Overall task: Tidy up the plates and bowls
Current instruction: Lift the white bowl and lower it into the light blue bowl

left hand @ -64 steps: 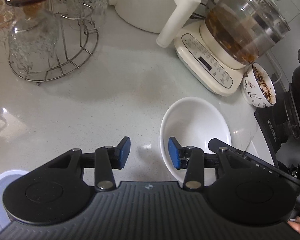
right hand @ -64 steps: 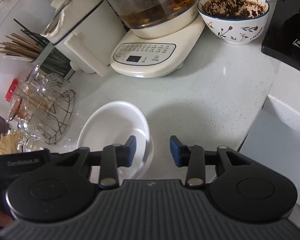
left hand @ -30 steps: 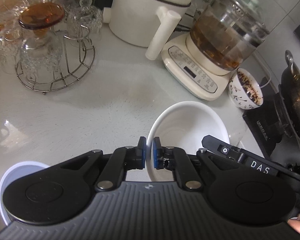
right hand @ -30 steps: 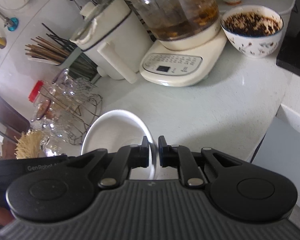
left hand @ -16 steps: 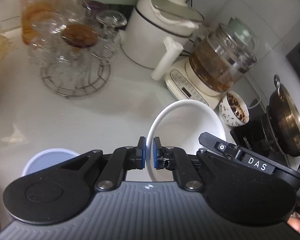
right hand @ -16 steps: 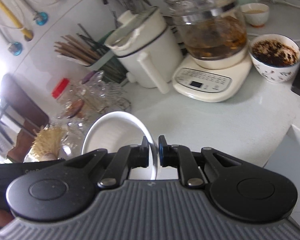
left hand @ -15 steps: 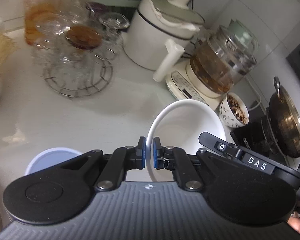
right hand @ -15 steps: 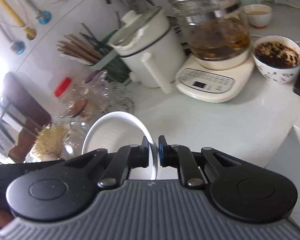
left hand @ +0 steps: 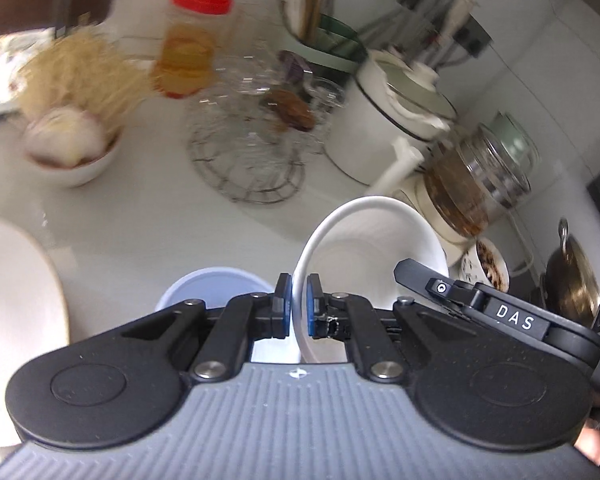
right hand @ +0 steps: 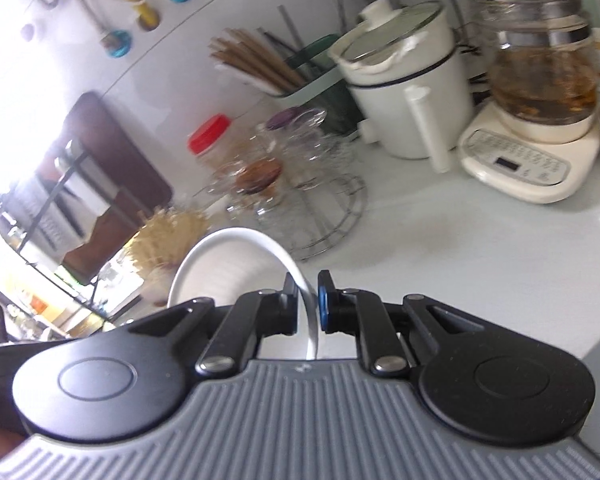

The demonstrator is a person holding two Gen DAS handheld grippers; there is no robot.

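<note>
Left gripper (left hand: 299, 306) and right gripper (right hand: 308, 304) each pinch opposite rims of white bowl (left hand: 374, 240), held above counter (left hand: 148, 224).

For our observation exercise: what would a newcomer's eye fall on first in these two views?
First, the white bowl, pinched at opposite rims by the left gripper and right gripper, above the counter. Next, the red-lidded jar at the back left, and the glass kettle at the right.
</note>
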